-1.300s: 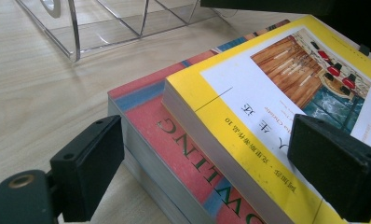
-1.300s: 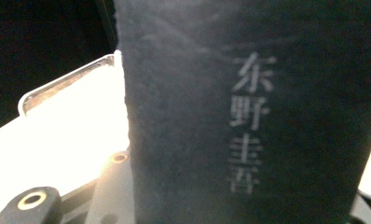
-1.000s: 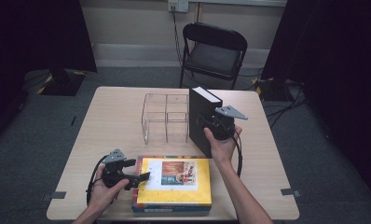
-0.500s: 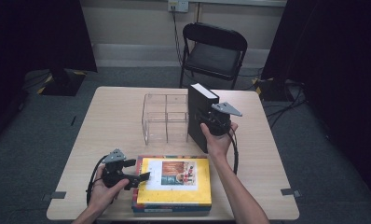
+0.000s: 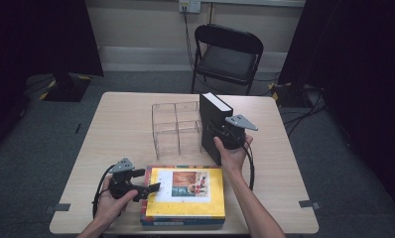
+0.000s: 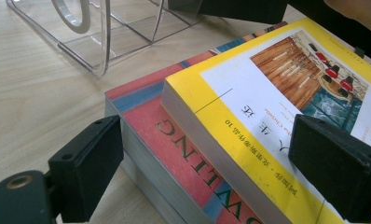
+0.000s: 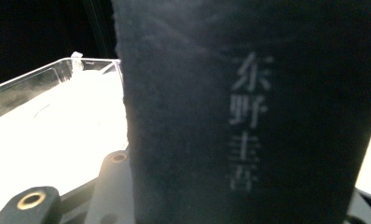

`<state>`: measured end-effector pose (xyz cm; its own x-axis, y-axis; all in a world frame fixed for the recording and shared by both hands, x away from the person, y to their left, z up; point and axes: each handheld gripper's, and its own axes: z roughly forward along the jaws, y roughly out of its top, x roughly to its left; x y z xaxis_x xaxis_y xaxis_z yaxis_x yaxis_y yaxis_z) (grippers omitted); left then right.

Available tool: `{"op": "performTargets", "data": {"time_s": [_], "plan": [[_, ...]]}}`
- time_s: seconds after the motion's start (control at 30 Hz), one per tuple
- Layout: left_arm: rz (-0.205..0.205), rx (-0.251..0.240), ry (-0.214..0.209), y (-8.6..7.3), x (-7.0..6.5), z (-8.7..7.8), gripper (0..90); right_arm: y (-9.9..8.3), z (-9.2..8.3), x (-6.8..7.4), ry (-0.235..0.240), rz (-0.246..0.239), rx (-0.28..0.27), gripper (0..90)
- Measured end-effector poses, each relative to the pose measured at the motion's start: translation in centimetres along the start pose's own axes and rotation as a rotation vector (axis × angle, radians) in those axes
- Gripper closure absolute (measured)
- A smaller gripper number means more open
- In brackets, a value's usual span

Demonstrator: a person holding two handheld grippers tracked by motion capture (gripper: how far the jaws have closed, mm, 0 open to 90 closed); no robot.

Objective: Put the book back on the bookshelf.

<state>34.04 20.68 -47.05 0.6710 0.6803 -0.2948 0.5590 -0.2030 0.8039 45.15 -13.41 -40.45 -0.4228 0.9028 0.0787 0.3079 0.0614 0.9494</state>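
**Black book held upright beside the clear rack**

The right hand-held gripper [image 5: 216, 130] pinches a thick black book [image 5: 211, 119] by its spine, its jaws closed on the two covers. The book stands upright on its lower edge, touching or just beside the right side of a clear plastic rack [image 5: 175, 128] that sits near the middle of the tabletop [image 5: 116, 124]. In the right gripper view the dark spine [image 7: 249, 112] rises between the jaws at very close range, pale characters running down it, with the rack's transparent wall [image 7: 58, 79] to its left.

The left hand-held gripper [image 5: 150, 188] rests at the near left of the tabletop, its jaws spread and pinching nothing. In the left gripper view one jaw stands beside the corner of a stack of two books and the other lies over the top cover, with no pressure visible on either. The top one is a yellow book [image 6: 277, 107] with a picture on its cover; under it lies a red and blue book [image 6: 146, 116], slightly offset so that its edge shows. The stack lies flat at the near edge, in front of the rack and well apart from the black book.

A folding chair [image 5: 229, 54] stands beyond the far edge.
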Motion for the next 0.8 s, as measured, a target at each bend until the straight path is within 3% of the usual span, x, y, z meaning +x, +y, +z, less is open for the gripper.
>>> {"op": "performTargets", "data": {"time_s": [0.13,0.4,0.8], "plan": [[0.001,0.003,-0.001,0.0,0.0,0.0,10.1,-0.4,-0.9,0.2,0.007,-0.046,0.025,53.1],[0.006,0.009,-0.003,0.1,-0.2,0.2,9.6,-1.5,-2.4,0.2,0.023,-0.074,0.063,52.7],[0.007,0.008,-0.001,0.1,-0.2,0.2,9.6,-2.5,-3.5,0.3,0.018,-0.074,0.089,51.8]]}}
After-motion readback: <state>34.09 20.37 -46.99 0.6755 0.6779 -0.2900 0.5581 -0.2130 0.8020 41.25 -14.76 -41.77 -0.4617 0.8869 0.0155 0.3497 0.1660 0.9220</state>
